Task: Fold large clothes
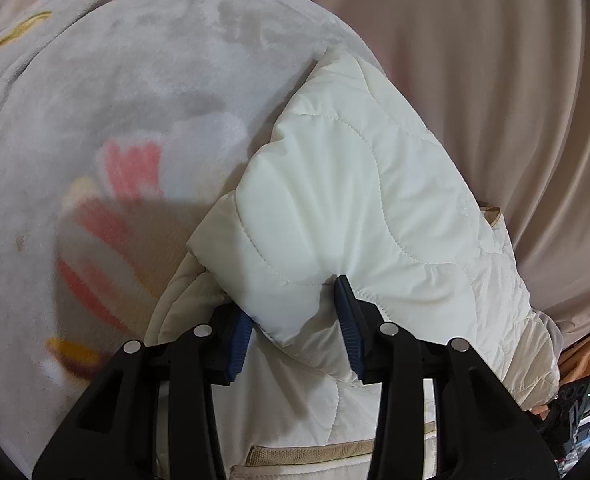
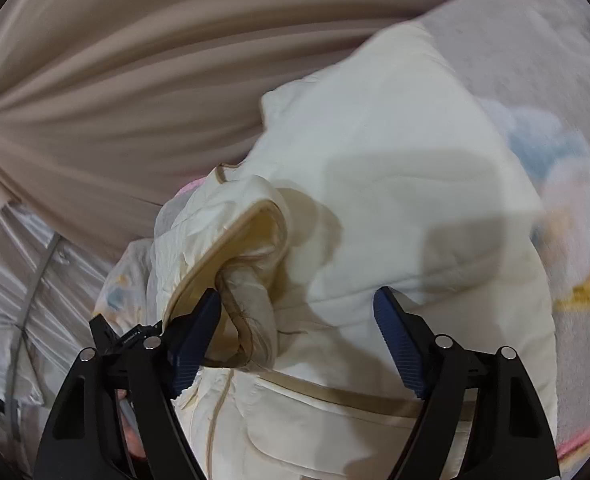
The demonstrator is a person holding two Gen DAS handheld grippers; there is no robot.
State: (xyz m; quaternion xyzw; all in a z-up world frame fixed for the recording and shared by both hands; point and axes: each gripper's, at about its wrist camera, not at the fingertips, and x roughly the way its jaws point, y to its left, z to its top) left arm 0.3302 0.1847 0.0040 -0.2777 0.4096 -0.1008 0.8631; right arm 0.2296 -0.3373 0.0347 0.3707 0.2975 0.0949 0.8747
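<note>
Cream quilted padded jacket with tan trim lies bunched on the grey fleece blanket with pink and orange print, a padded fold already doubled over its body, so the folding looks partway done. The left gripper clamps that thick fold, while the right gripper stands wide open over the collar, gripping nothing; squaring and final folds seem left.

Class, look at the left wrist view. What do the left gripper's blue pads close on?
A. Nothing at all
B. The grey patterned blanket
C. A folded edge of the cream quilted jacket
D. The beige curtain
C: the left gripper has its pads pressed against a puffy fold of the cream quilted jacket, which bulges out between them.
</note>
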